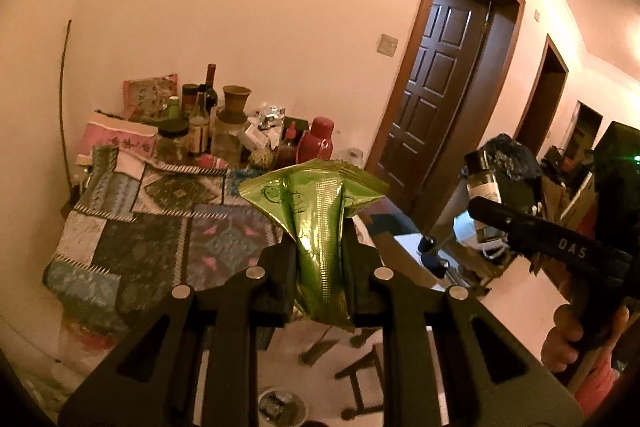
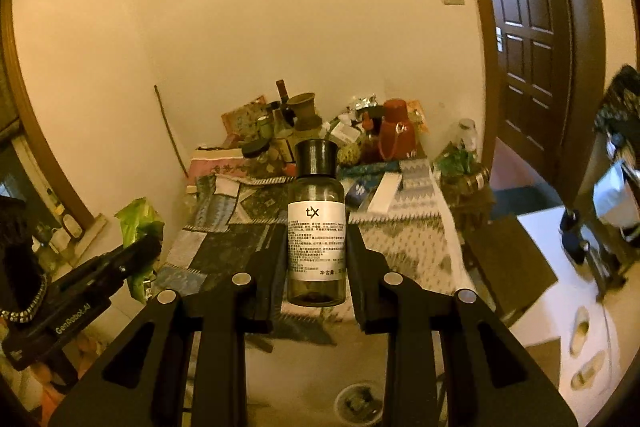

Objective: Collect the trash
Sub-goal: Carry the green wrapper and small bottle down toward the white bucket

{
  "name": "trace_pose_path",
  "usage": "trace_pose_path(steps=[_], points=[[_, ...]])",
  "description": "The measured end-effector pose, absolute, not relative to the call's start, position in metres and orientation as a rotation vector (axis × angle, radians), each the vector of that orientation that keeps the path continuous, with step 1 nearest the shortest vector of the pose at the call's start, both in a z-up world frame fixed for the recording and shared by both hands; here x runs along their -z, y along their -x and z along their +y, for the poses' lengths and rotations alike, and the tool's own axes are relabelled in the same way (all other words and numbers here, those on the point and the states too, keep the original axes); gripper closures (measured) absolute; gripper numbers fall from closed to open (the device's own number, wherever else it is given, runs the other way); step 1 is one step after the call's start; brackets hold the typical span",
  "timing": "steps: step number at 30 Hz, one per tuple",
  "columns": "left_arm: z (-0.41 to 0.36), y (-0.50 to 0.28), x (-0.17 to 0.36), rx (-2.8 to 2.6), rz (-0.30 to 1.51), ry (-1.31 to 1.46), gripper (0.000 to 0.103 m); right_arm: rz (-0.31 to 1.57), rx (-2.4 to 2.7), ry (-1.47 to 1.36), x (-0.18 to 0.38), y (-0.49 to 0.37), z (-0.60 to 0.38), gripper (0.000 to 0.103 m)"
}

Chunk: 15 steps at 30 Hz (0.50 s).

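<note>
Left wrist: crinkled green foil packet (image 1: 320, 227), right: smooth glass bottle (image 2: 316, 223)

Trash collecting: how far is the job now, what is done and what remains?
Picked up: the left gripper is shut on a green foil wrapper, and the right gripper is shut on a small bottle with a white label; both are lifted off the table. In hand: carrying them. Left: dropping both, perhaps into the bin on the floor below. Neither is in it yet.
</note>
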<state>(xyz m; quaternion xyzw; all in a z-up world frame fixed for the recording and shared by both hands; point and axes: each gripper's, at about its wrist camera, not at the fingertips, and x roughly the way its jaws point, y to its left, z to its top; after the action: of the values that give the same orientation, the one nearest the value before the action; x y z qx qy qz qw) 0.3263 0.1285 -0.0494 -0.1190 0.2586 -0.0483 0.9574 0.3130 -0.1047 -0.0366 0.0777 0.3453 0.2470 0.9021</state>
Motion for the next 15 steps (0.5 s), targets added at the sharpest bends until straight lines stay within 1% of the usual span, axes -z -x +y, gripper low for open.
trace_pose_path(steps=[7, 15], points=[[0.142, -0.259, 0.063, 0.125, 0.560, 0.221, 0.084, 0.769, -0.467, -0.184, 0.051, -0.254, -0.099, 0.078], [0.145, -0.230, 0.084, 0.158, 0.653, 0.235, 0.084, 0.867, -0.442, -0.170, 0.067, -0.221, -0.092, 0.078]])
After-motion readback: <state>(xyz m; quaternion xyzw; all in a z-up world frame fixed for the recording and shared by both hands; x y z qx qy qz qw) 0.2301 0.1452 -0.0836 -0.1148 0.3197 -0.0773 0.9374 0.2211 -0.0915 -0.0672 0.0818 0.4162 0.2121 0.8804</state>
